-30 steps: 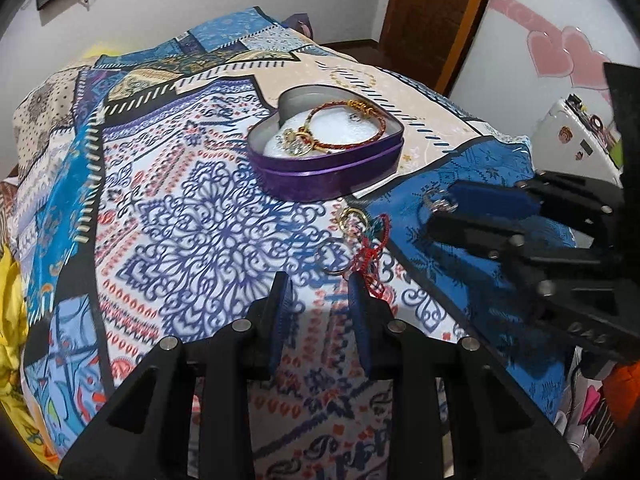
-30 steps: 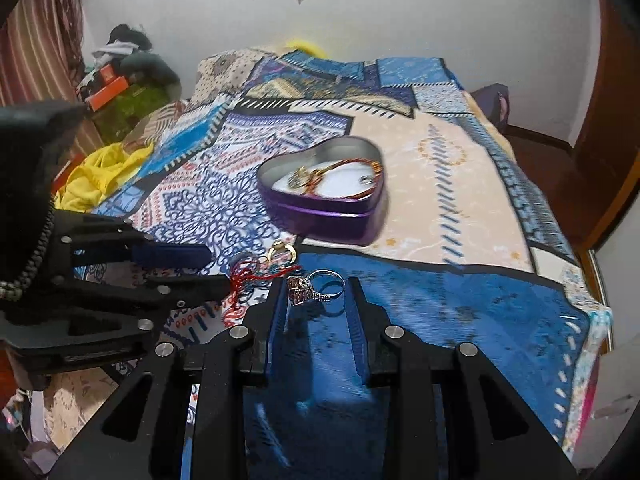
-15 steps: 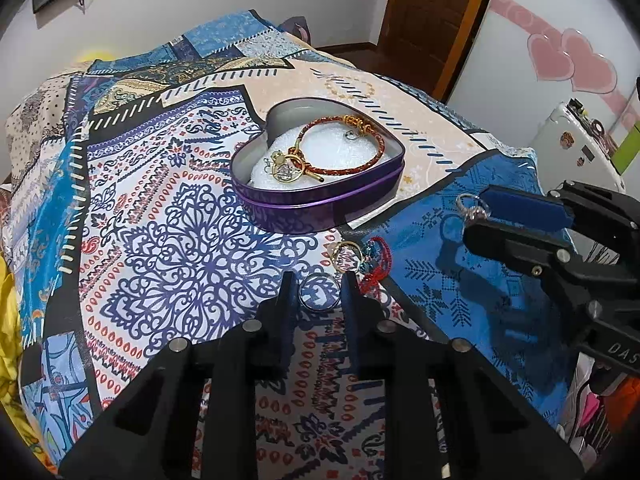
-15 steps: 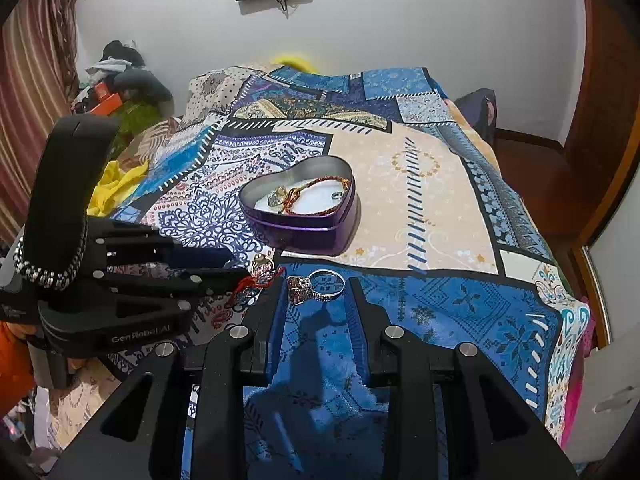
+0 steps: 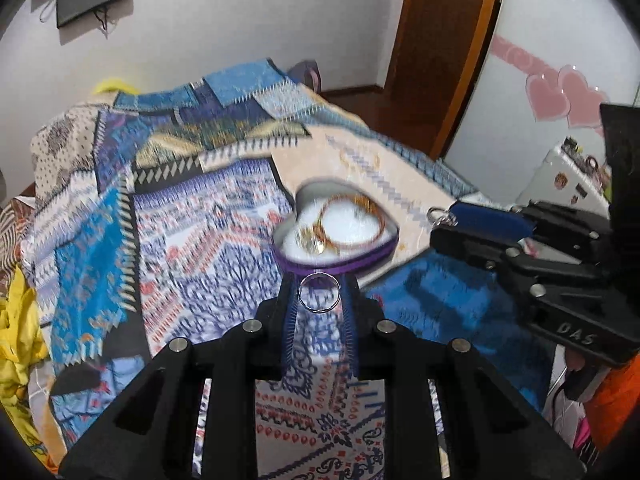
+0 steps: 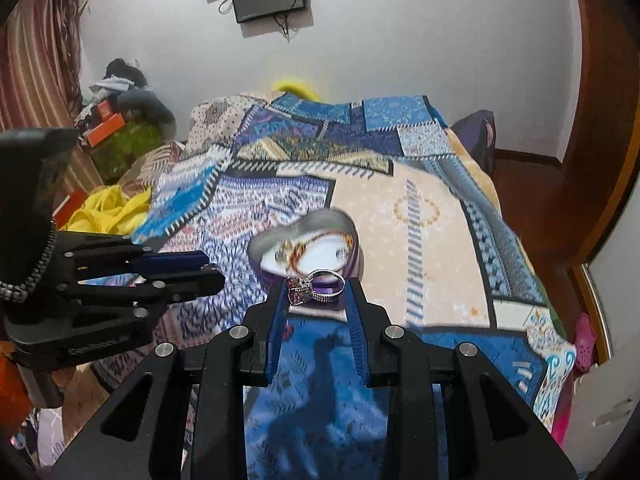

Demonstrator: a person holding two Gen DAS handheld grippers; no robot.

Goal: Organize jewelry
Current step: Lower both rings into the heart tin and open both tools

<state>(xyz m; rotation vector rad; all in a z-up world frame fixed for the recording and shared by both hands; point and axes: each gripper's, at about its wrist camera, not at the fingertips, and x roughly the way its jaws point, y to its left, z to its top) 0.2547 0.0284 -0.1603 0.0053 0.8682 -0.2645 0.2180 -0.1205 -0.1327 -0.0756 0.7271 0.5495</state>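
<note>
A purple heart-shaped tin (image 5: pixel 336 236) with white lining sits on the patterned bedspread; a red-and-gold bracelet (image 5: pixel 352 224) lies inside it. My left gripper (image 5: pixel 319 293) is shut on a plain silver ring (image 5: pixel 319 293), held above the bed just short of the tin. My right gripper (image 6: pixel 316 286) is shut on a jewelled silver ring (image 6: pixel 316 286), also raised near the tin (image 6: pixel 304 246). The right gripper shows at the right of the left wrist view (image 5: pixel 442 216), the left gripper at the left of the right wrist view (image 6: pixel 208 272).
The patterned bedspread (image 5: pixel 180 240) covers the bed. A yellow cloth (image 6: pixel 108 208) lies at its left side. A wooden door (image 5: pixel 440 40) and a white fridge (image 5: pixel 568 176) stand to the right. Clutter (image 6: pixel 116 120) sits by the curtain.
My left gripper closed on the plain silver ring and lifted it off the bedspread toward the tin. My right gripper rose with the jewelled ring and moved nearer the tin.
</note>
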